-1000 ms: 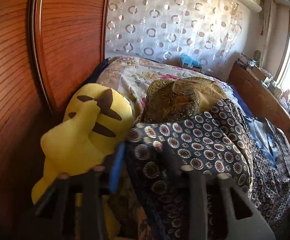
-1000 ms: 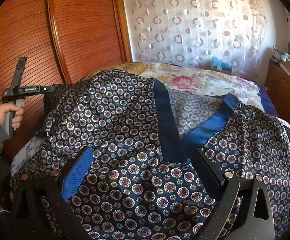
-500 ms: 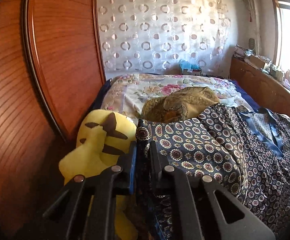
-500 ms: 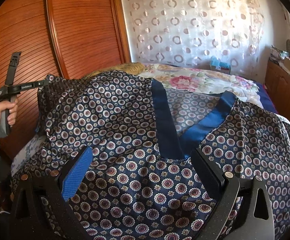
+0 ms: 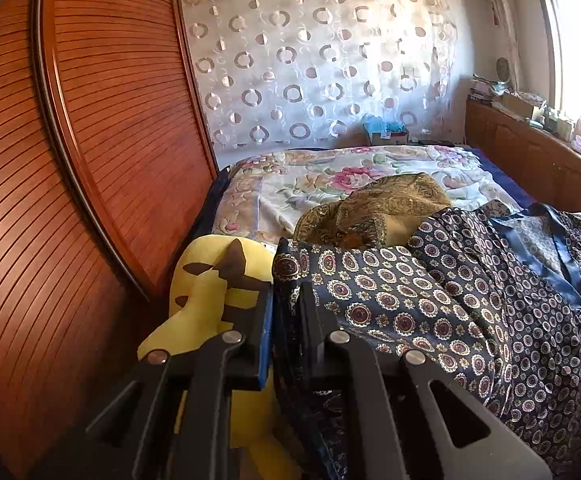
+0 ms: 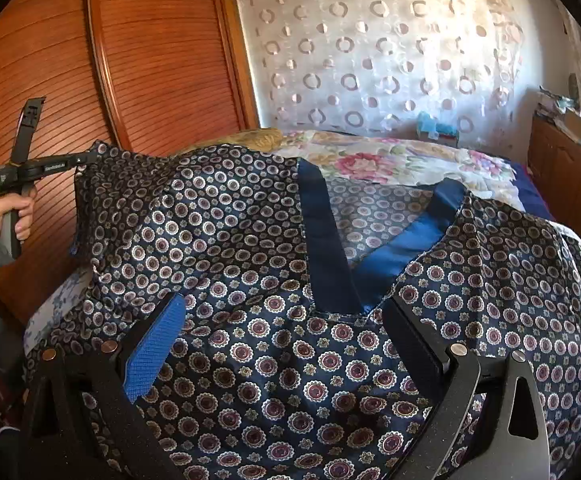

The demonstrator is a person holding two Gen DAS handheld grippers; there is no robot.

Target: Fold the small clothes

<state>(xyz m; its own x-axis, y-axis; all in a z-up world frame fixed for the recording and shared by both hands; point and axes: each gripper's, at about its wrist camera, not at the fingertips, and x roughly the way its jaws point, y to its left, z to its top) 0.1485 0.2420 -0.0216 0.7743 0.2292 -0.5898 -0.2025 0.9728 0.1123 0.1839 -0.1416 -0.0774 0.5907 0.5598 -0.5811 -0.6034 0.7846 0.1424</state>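
pinching a bunched corner of the dark patterned top (image 5: 430, 304), the left gripper (image 5: 286, 320) was clamped almost shut, its jaws having just closed down on the cloth and then eased a touch, with fabric plainly caught between them. from the other side that corner (image 6: 90, 172) stood lifted above the rest of the garment, the person's hand (image 6: 10, 216) wrapped round the tool's handle near the wooden wardrobe door (image 6: 162, 60). the right gripper (image 6: 282, 328) hovered spread wide over the front of the top, just below the point of the blue neckline trim (image 6: 326, 248), gripping nothing. the top itself lay draped over the near end of the bed (image 5: 330, 172), partly over a gold patterned cloth (image 5: 370, 208), with a yellow plush toy (image 5: 210, 280) just beside the pinched corner. to do this fold well, i judged the lifted side should be carried across toward the neckline in one smooth sweep, kept taut enough that the slippery cloth did not sag or slide from the pinch. the right gripper would best press or pin the middle so the body of the top stayed put. the fabric looked satiny, so a slack grip could let it slip out, and the plush toy sat close enough to snag.
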